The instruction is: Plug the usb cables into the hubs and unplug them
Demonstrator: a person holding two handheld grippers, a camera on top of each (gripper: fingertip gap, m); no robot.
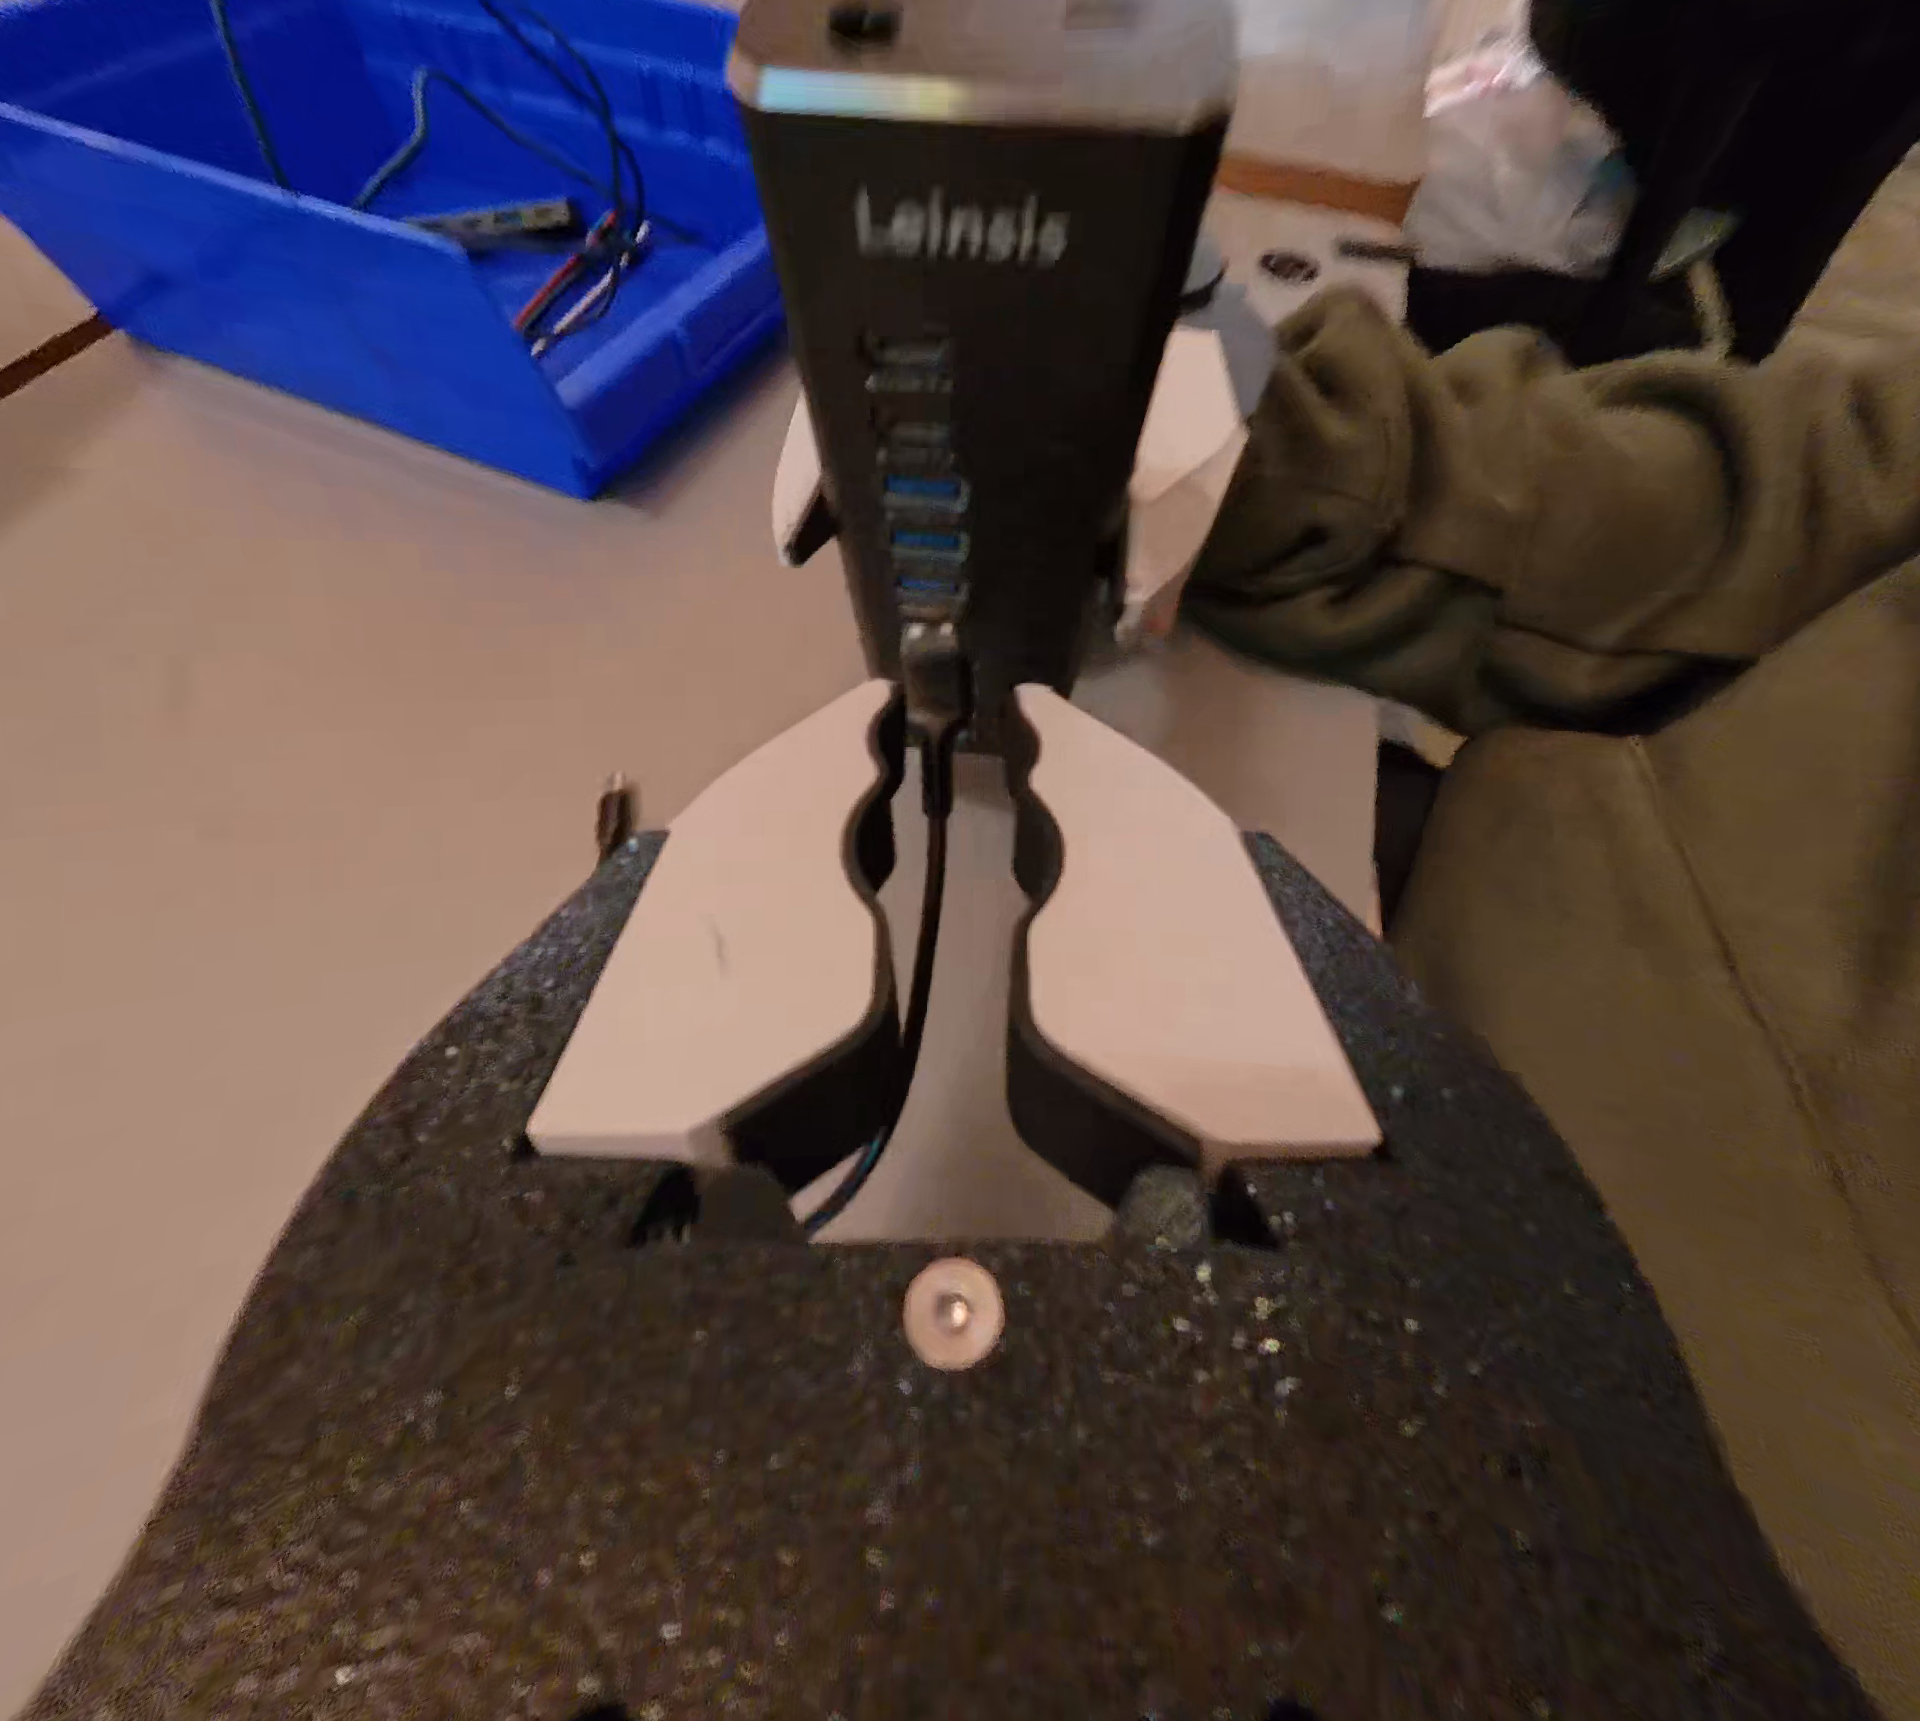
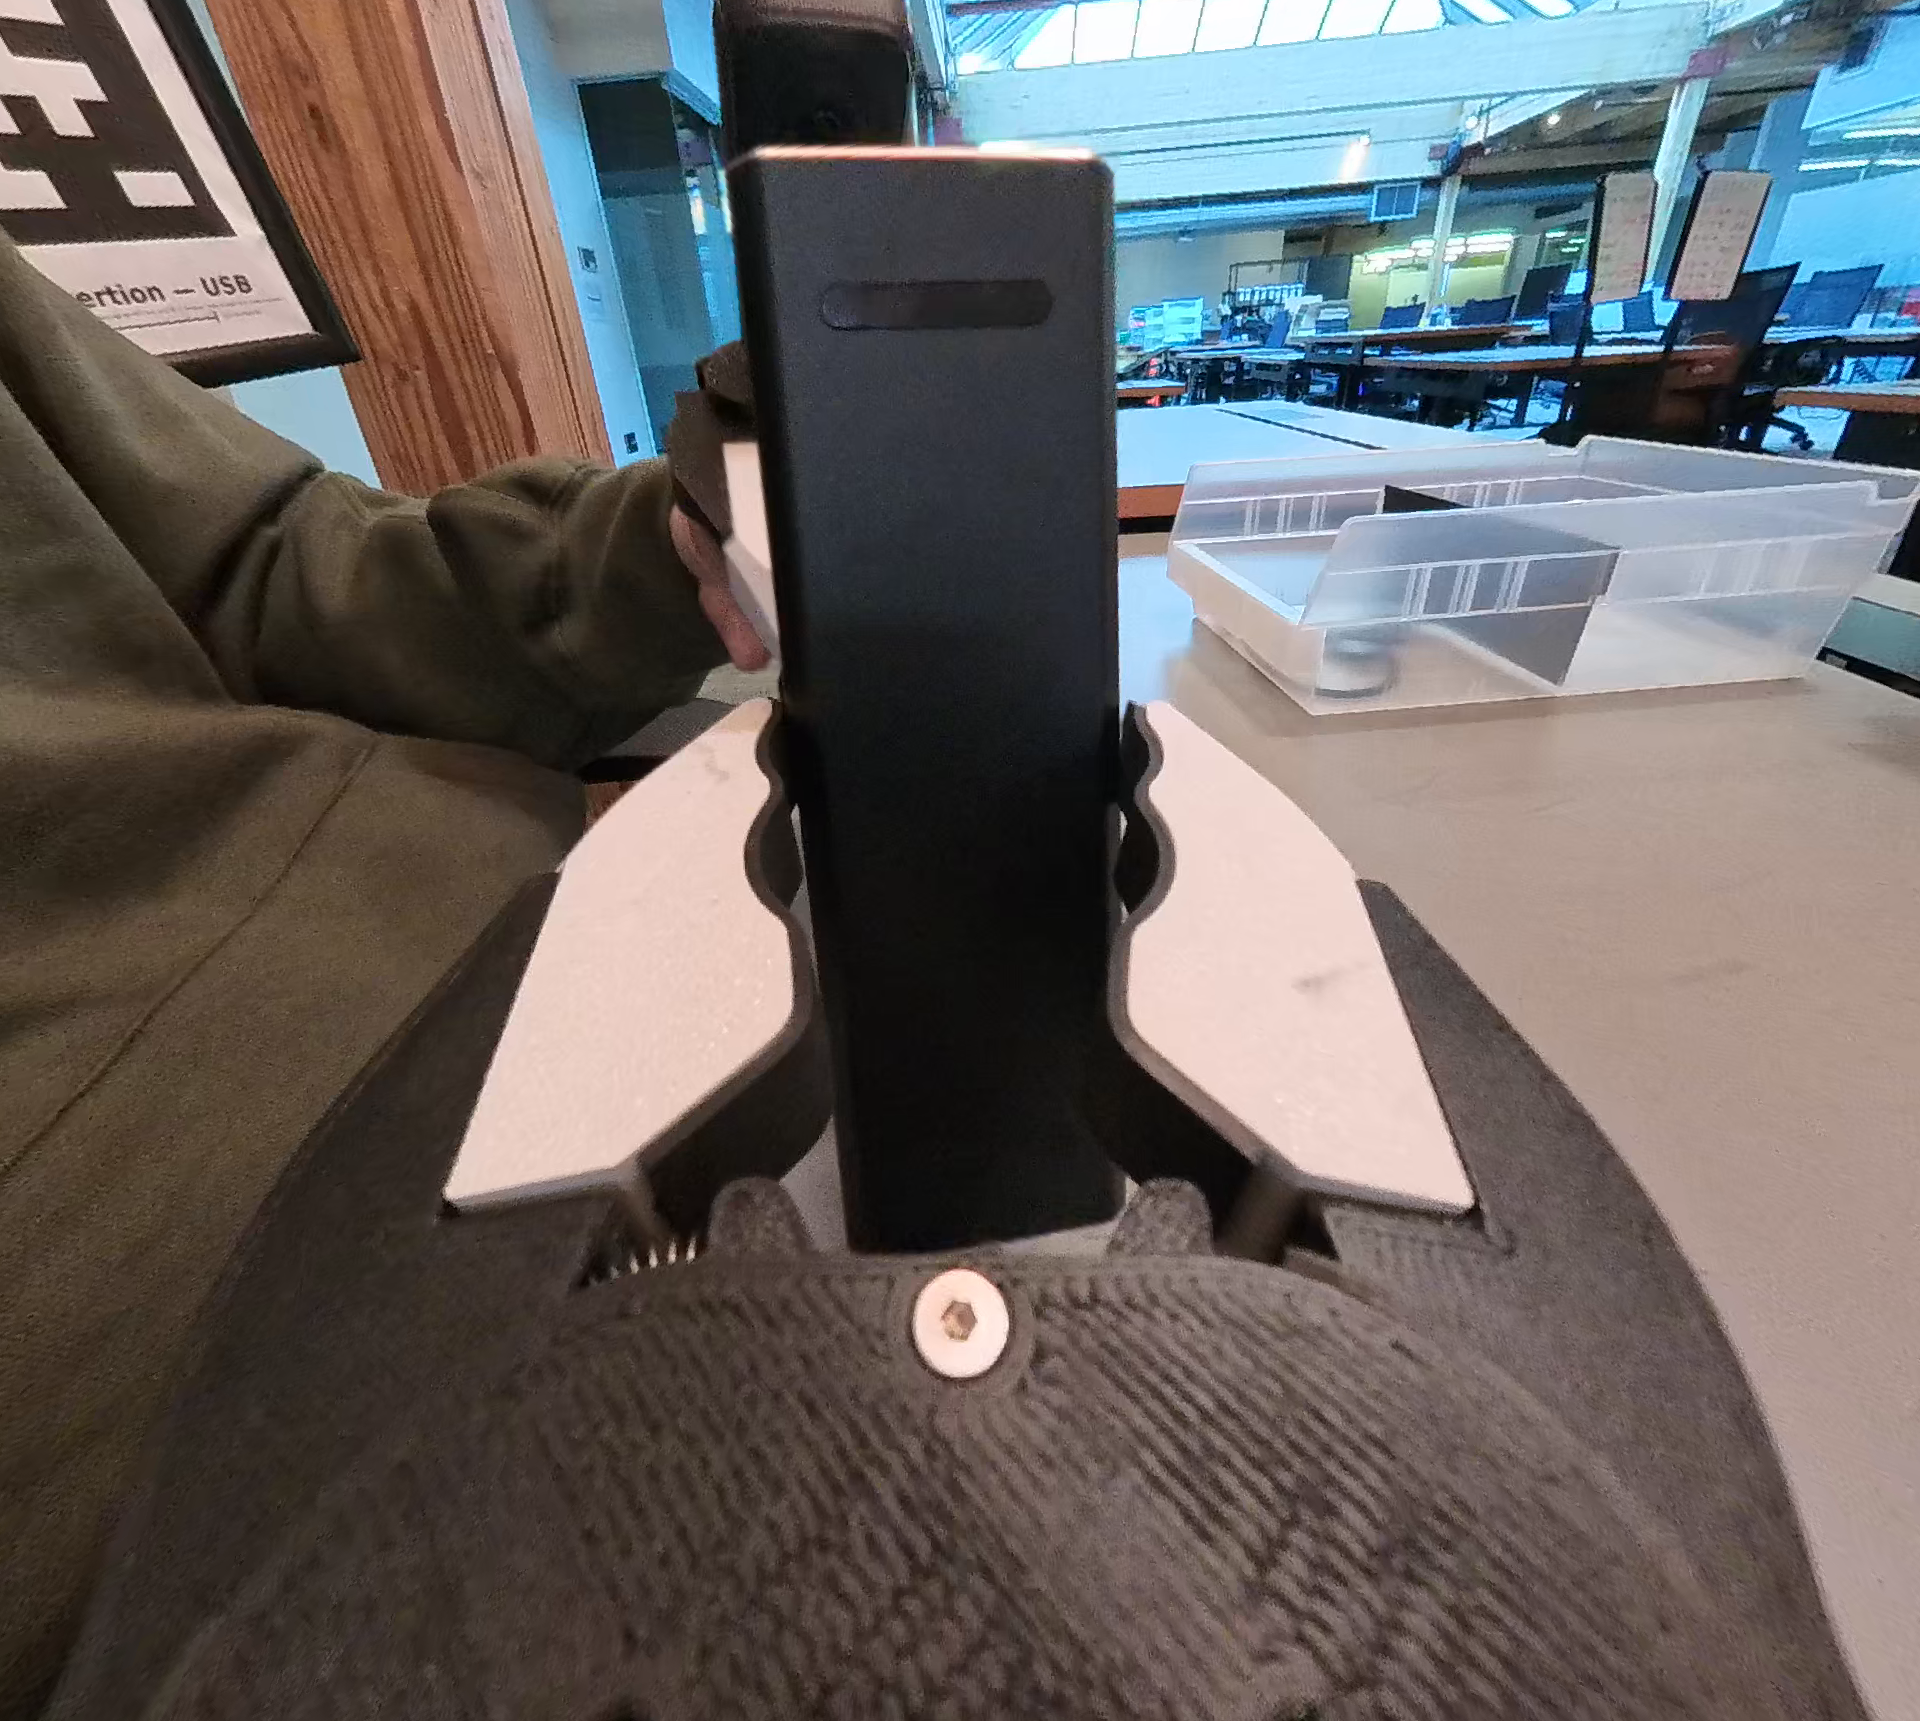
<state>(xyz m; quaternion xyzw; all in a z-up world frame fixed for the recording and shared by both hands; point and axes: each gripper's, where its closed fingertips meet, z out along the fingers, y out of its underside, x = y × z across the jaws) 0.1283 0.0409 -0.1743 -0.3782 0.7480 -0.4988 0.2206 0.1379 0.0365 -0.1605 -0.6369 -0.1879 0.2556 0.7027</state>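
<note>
1. The right gripper point(image 2: 951, 840) holds the black hub point(image 2: 935, 632) upright, its fingers point(image 2: 665, 944) clamped on the hub's two sides.
2. The left gripper point(image 1: 951, 736) has its fingers point(image 1: 748, 923) spread, with the USB plug point(image 1: 932, 679) and its cable point(image 1: 925, 892) running between them, apparently ungripped.
3. The plug sits in the hub's lowest port, just ahead of the left fingertips.
4. Judged from this, one insertion is done; unplugging remains.
5. Beyond and left of the left fingers, a blue bin point(image 1: 312, 237) on the bench point(image 1: 312, 736) holds more cables and another hub.
</note>
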